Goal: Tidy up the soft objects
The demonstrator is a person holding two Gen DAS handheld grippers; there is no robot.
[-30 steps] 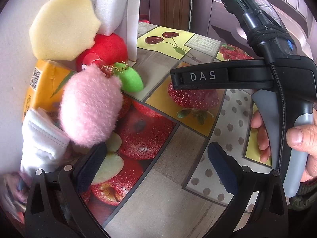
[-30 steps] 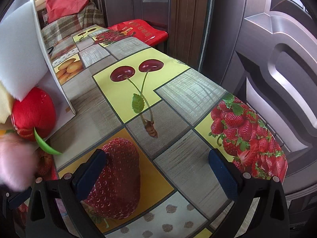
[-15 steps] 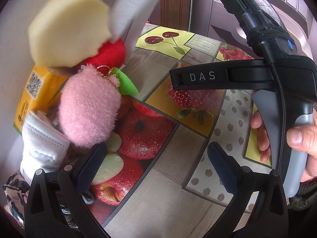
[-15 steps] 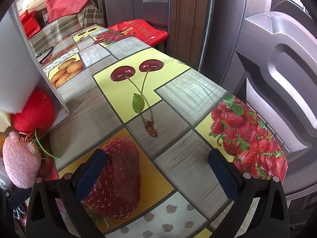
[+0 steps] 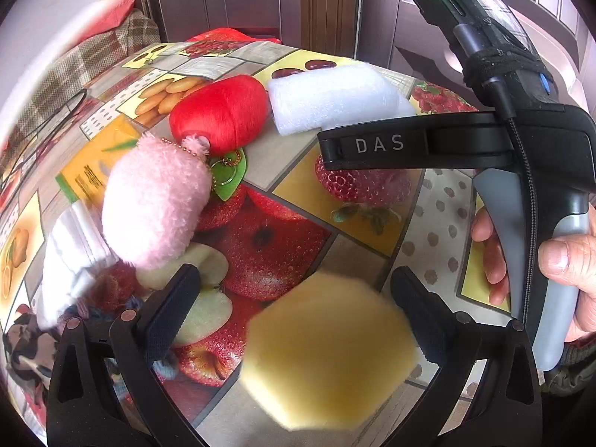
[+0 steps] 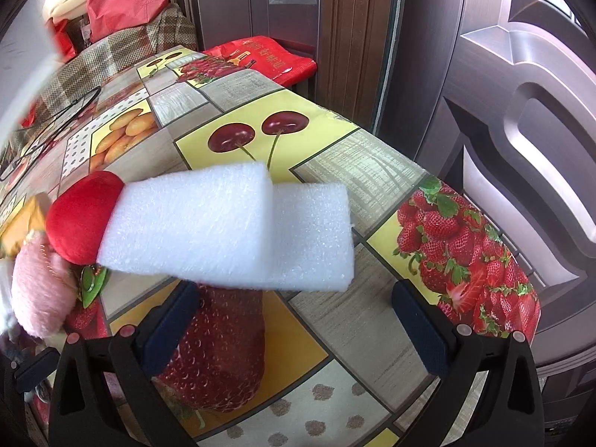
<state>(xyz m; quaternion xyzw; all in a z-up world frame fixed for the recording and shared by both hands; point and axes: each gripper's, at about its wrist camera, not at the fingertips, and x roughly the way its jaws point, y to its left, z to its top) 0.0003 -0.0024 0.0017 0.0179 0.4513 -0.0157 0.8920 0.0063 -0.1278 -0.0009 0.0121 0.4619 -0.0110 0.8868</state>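
Observation:
Soft objects lie spilled on the fruit-print tablecloth (image 5: 283, 253). A yellow sponge (image 5: 327, 354) sits blurred between the open jaws of my left gripper (image 5: 294, 309), not touched. A pink plush (image 5: 152, 201) and a red plush (image 5: 219, 115) lie to the left; a white foam block (image 5: 335, 100) lies behind. In the right wrist view the foam block (image 6: 231, 227) lies just ahead of my open right gripper (image 6: 294, 320), with the red plush (image 6: 82, 216) and pink plush (image 6: 41, 294) at the left.
A white folded cloth (image 5: 74, 253) and an orange packet (image 5: 89, 175) lie at the left. The table's edge (image 6: 532, 320) runs along the right, by a brown door (image 6: 521, 111). A plaid cushion (image 6: 111, 59) and a red bag (image 6: 260, 56) are at the far end.
The white container that held the objects has lifted out of view. The objects have spilled onto the table: the sponge dropped between my left jaws and the foam block fell in front of my right gripper.

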